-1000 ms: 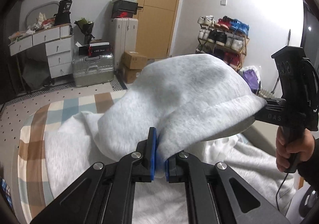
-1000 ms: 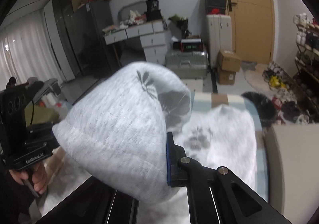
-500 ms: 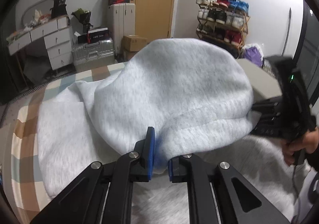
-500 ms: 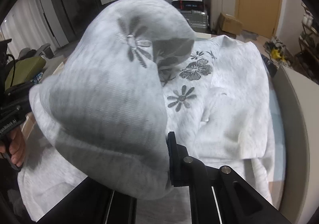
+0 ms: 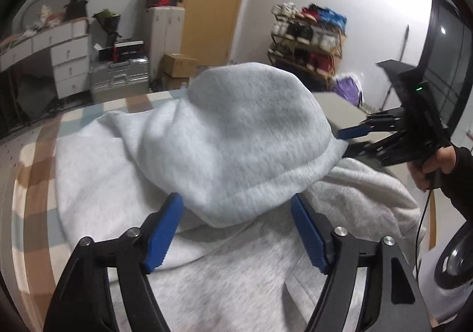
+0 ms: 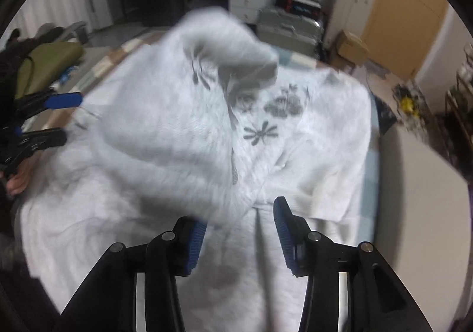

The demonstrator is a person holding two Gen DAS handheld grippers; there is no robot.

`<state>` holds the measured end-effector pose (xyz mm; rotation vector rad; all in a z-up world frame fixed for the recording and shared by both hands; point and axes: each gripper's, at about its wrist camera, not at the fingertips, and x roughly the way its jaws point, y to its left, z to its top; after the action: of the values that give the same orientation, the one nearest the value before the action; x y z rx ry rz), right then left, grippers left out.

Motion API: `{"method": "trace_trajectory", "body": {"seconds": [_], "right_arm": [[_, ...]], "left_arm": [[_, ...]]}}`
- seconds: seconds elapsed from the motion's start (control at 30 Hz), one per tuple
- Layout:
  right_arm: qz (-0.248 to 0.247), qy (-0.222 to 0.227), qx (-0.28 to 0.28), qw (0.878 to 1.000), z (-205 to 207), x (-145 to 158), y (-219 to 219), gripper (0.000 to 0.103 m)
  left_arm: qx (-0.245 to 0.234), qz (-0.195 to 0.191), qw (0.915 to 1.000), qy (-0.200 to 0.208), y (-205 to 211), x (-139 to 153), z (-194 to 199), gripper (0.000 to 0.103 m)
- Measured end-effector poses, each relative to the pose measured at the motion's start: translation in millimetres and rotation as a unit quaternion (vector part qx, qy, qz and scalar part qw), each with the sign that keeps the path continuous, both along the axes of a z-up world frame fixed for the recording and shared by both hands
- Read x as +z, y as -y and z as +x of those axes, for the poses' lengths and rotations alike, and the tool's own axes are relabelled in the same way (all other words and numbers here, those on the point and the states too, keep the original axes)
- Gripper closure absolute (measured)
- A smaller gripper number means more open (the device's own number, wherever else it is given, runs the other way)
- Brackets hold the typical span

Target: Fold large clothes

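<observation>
A large light-grey sweatshirt (image 5: 236, 131) with grey flower prints (image 6: 260, 132) lies spread on the bed. Its lower part is folded over towards the chest and still billows in the air. My left gripper (image 5: 236, 216) is opening. The folded hem hangs loose between its blue pads (image 5: 164, 231), and neither pad presses on it. My right gripper (image 6: 239, 231) is also opening, and the hem's other corner sags beside its left pad (image 6: 195, 243), free of both. Each gripper shows in the other's view, the right gripper (image 5: 351, 141) and the left gripper (image 6: 68, 117), both at the fold's ends.
A checked sheet (image 5: 35, 154) covers the bed; a grey slab (image 6: 419, 184) borders its right side. Beyond stand a silver suitcase (image 5: 121, 77), white drawers (image 5: 68, 63), a cardboard box (image 5: 177, 66), a shoe rack (image 5: 307, 39) and a wooden door (image 5: 215, 1). A green bag (image 6: 50, 57) lies left.
Both grippers carried the hem forward and lower over the sweatshirt, then went from shut on the hem to open. The released fold is sinking onto the garment.
</observation>
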<state>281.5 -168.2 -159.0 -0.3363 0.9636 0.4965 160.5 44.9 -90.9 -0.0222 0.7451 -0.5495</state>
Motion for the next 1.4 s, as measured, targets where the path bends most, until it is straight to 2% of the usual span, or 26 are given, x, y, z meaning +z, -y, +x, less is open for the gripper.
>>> {"method": "trace_trajectory", "body": {"seconds": [0.07, 0.1, 0.13, 0.2, 0.23, 0.3, 0.4, 0.47, 0.5, 0.57, 0.6, 0.63, 0.67, 0.73, 0.77, 0.83, 0.9, 0.97, 1.03, 1.1, 1.17, 1.27, 1.3, 1.4], "right_arm": [[0.044, 0.007, 0.014, 0.999, -8.2, 21.9, 7.1, 0.053], [0.074, 0.013, 0.015, 0.997, -9.4, 31.9, 11.1, 0.045], [0.105, 0.020, 0.015, 0.994, -10.1, 40.8, 14.7, 0.037], [0.167, 0.032, 0.012, 0.985, -9.8, 57.3, 15.6, 0.032], [0.195, 0.041, 0.004, 0.980, -6.8, 62.6, 15.4, 0.024], [0.208, 0.040, -0.028, 0.977, 5.8, 58.7, 4.7, 0.018], [0.182, -0.011, -0.052, 0.982, 33.5, 29.7, -23.2, 0.019], [0.183, -0.056, -0.063, 0.980, 52.9, 1.5, -39.9, 0.020], [0.184, -0.068, -0.071, 0.978, 58.9, -8.3, -45.4, 0.024], [0.190, -0.098, -0.103, 0.971, 74.0, -30.5, -53.2, 0.046], [0.205, -0.113, -0.112, 0.966, 78.9, -39.2, -54.1, 0.064], [0.198, -0.106, -0.118, 0.967, 80.5, -41.8, -59.5, 0.066], [0.179, -0.080, -0.116, 0.974, 77.6, -38.5, -63.7, 0.068], [0.139, 0.004, -0.069, 0.988, 59.2, -17.0, -80.7, 0.079], [0.117, 0.048, -0.045, 0.991, 43.5, -4.5, -87.9, 0.080], [0.100, 0.105, -0.005, 0.989, 16.3, 14.7, -97.6, 0.083], [0.095, 0.114, 0.025, 0.989, 2.7, 16.6, -103.1, 0.084], [0.053, 0.114, 0.037, 0.991, -15.1, -1.6, -110.7, 0.084], [0.019, 0.093, 0.024, 0.995, -17.5, -29.8, -112.2, 0.085], [0.027, 0.043, -0.014, 0.999, -10.5, -61.6, -99.0, 0.085], [0.065, -0.004, -0.047, 0.997, -4.7, -81.4, -81.3, 0.084], [0.158, -0.003, -0.054, 0.986, -12.1, -66.9, -58.4, 0.080], [0.186, 0.003, -0.055, 0.981, -16.0, -61.0, -50.5, 0.075], [0.252, 0.036, -0.060, 0.965, -29.0, -49.3, -23.6, 0.050]], "left_arm": [[0.000, -0.007, 0.9999, -0.007, -0.8, -3.0, -5.1, 0.027], [0.005, -0.007, 0.9999, -0.007, -1.0, -4.8, -8.9, 0.027], [0.008, -0.005, 0.9999, -0.010, 0.8, -7.5, -11.8, 0.027], [0.004, -0.003, 0.9998, -0.021, 8.3, -13.2, -14.2, 0.027], [0.003, -0.003, 0.9997, -0.023, 6.9, -15.4, -14.9, 0.027], [0.008, 0.006, 0.9997, -0.023, 11.3, -17.7, -17.1, 0.027], [0.012, 0.012, 0.9996, -0.024, 11.7, -18.2, -21.6, 0.027], [0.010, 0.008, 0.9996, -0.026, 13.0, -19.4, -25.4, 0.027], [0.010, 0.009, 0.9995, -0.027, 12.8, -20.0, -26.6, 0.027], [0.013, 0.015, 0.9994, -0.029, 13.5, -21.9, -28.2, 0.027], [0.015, 0.020, 0.9992, -0.029, 13.7, -23.0, -28.5, 0.027], [0.019, 0.027, 0.9990, -0.030, 13.0, -24.3, -28.3, 0.027], [0.026, 0.033, 0.9987, -0.030, 11.9, -24.6, -26.8, 0.027], [0.041, 0.033, 0.9982, -0.028, 7.1, -22.3, -23.5, 0.027], [0.050, 0.028, 0.9980, -0.026, 3.9, -19.7, -20.9, 0.027], [0.066, 0.012, 0.9975, -0.021, -1.8, -12.9, -14.5, 0.027], [0.083, -0.006, 0.9964, -0.018, -6.9, -4.9, -3.1, 0.027], [0.093, -0.027, 0.9951, -0.023, -9.7, 0.2, 10.4, 0.027], [0.093, -0.052, 0.9936, -0.039, -9.6, 2.9, 25.0, 0.027], [0.088, -0.072, 0.9915, -0.063, -5.4, 3.1, 41.2, 0.027], [0.071, -0.083, 0.9903, -0.085, 2.4, 0.8, 55.4, 0.027], [0.053, -0.061, 0.9881, -0.131, 23.4, -9.9, 76.3, 0.027], [0.045, -0.056, 0.9874, -0.142, 30.1, -15.1, 81.3, 0.027], [0.029, -0.037, 0.9842, -0.171, 46.5, -28.2, 94.7, 0.027]]}}
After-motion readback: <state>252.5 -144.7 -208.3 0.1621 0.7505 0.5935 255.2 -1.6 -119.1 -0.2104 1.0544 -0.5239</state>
